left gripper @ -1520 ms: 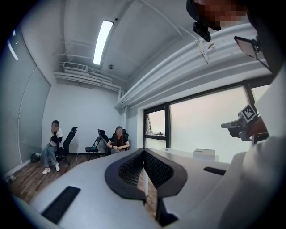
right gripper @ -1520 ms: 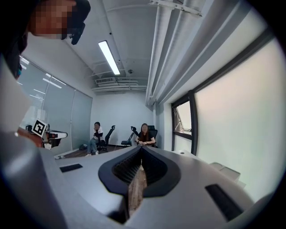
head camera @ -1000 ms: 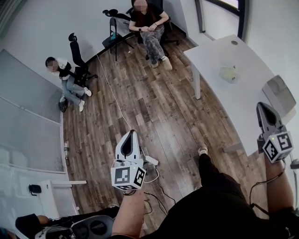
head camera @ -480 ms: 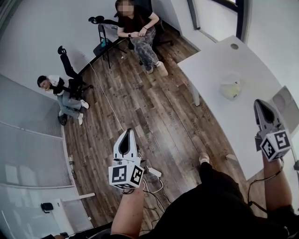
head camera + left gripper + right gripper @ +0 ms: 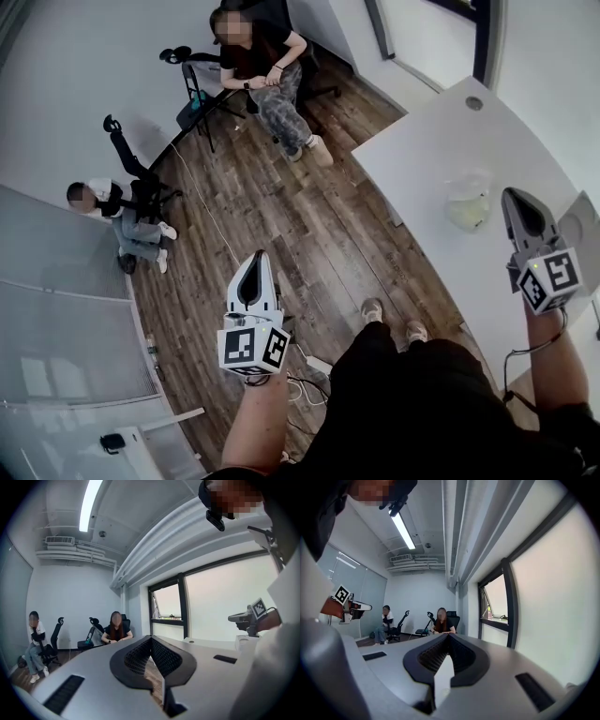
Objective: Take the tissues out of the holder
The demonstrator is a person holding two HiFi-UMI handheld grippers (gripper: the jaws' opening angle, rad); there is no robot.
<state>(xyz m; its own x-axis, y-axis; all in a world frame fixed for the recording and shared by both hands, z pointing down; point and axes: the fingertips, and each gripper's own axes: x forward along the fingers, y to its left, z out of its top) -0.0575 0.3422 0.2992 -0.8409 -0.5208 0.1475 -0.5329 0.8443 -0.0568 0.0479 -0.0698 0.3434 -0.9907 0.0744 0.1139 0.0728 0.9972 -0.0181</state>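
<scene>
Wood-plank floor (image 5: 309,225) fills most of the head view, and a white surface (image 5: 441,141) runs along its right side below a wall with a dark-framed window (image 5: 220,606). On that surface stands the tissue holder (image 5: 467,202), a pale, slightly greenish thing too blurred to show the tissues themselves; it sits well in from the surface's near edge. The right hand-held gripper (image 5: 515,197) hangs over the surface just beside the holder, to its right and apart from it. Its jaws are clenched tip to tip with nothing between them. The left hand-held gripper (image 5: 257,258) is held out over the bare floor, well apart from the holder, its jaws likewise pressed together at the tips and empty. Across the room a person (image 5: 267,61) sits on a chair against the far wall, and a second person (image 5: 117,220) sits farther left beside a black office chair (image 5: 127,159). A thin cable (image 5: 211,187) trails over the floor.
</scene>
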